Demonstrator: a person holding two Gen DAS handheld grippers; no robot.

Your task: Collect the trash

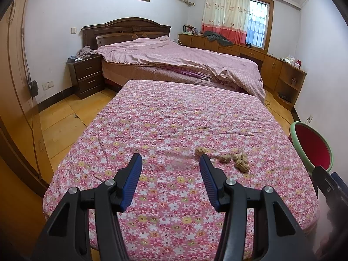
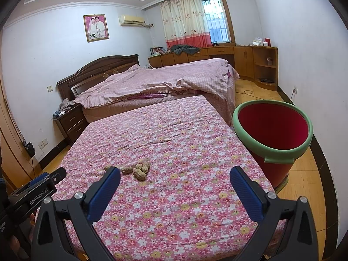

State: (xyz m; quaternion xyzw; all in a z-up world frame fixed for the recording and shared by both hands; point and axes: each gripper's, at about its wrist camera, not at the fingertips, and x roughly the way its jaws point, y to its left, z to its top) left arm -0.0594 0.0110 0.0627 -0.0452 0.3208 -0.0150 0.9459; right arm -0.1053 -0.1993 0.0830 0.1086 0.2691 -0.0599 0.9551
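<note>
Both the left tool (image 1: 170, 159) and right tool (image 2: 175, 173) hover spread and empty; peanuts (image 1: 236, 159) lie just ahead on the surface (image 1: 174, 117).

The left gripper (image 1: 170, 163) tilts forward and downward, its jaws parted about halfway with nothing between the blue pads (image 1: 132, 180). The right gripper (image 2: 175, 178) leans down at much the same slope, its jaws spread wider, and empty too. The two sit side by side: the right gripper's black body shows at the edge beyond the left jaws, and the left gripper's body likewise beside the right jaws.
</note>
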